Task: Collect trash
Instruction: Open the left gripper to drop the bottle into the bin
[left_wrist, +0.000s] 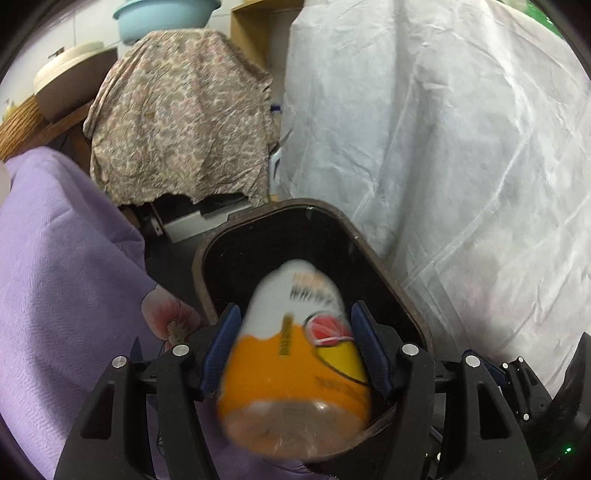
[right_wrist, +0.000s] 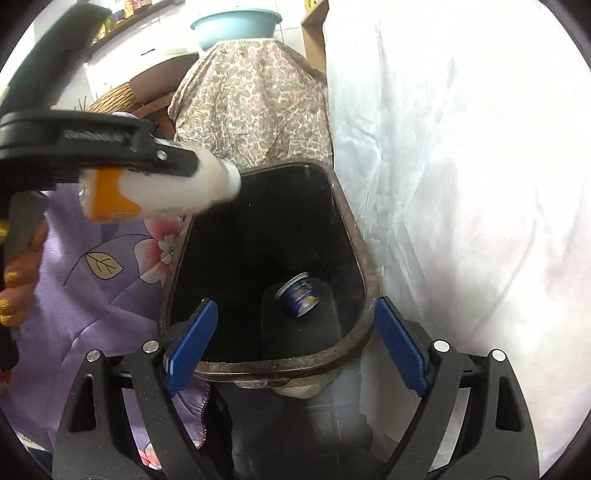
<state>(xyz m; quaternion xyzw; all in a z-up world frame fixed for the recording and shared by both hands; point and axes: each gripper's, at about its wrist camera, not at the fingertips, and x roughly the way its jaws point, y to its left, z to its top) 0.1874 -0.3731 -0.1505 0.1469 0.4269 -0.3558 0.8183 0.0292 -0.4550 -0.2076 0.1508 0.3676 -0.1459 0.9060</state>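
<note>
A white and orange plastic bottle (left_wrist: 295, 354) lies between the blue pads of my left gripper (left_wrist: 295, 306), neck pointing down into a dark brown trash bin (left_wrist: 384, 258). The bottle is blurred while the fingers are sharp, so it looks loose between the jaws. The right wrist view shows the same bottle (right_wrist: 166, 192) under a left finger (right_wrist: 110, 147), its neck over the bin's rim (right_wrist: 354, 229). My right gripper (right_wrist: 295, 302) hangs open and empty above the bin's near side. A blue can (right_wrist: 298, 297) lies on the bin's floor.
A purple flowered cloth (left_wrist: 66, 258) lies left of the bin. A white sheet (left_wrist: 443, 147) hangs close on its right. Behind stands something draped in patterned fabric (left_wrist: 177, 118), with a teal basin (left_wrist: 162, 14) above. A person's hand (right_wrist: 18, 273) holds the left gripper.
</note>
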